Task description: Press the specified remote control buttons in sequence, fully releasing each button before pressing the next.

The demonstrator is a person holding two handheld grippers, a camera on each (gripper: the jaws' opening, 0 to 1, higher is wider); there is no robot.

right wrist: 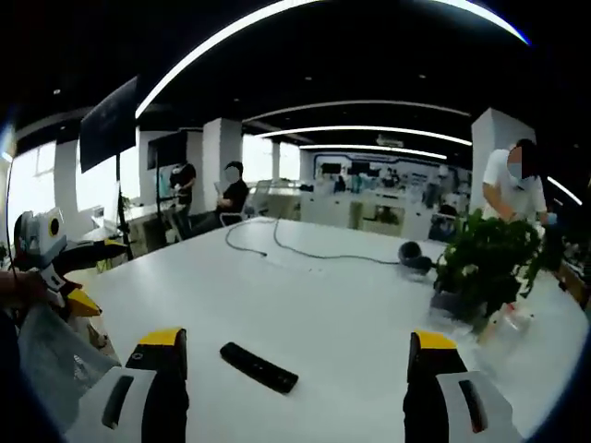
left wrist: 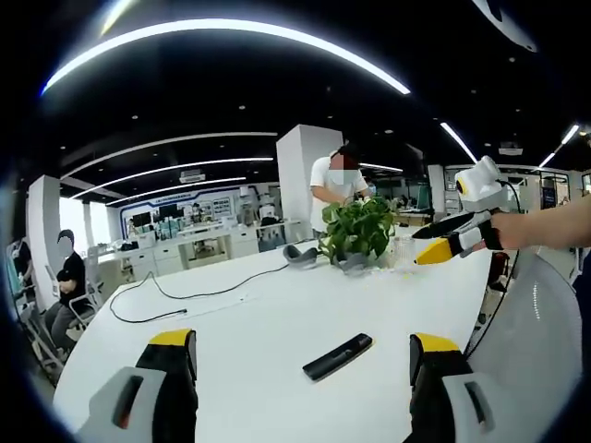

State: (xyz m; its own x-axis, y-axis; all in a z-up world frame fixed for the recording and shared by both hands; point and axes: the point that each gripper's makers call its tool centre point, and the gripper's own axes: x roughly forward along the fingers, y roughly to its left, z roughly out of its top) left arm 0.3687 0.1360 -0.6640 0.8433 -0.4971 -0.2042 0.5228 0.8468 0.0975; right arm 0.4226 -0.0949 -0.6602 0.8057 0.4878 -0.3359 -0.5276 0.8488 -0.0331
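Both tools' jaws apart over white table [left wrist: 277, 305], black remote [left wrist: 338, 356] between, its buttons perhaps too small.

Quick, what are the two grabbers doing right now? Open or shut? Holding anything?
Left gripper: open, empty, above the remote.
Right gripper: open, empty, also over the remote.

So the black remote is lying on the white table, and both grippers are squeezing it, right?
Not quite. The black remote does lie on the white table, but no gripper touches it. In the left gripper view it sits between the left gripper's open jaws, untouched.
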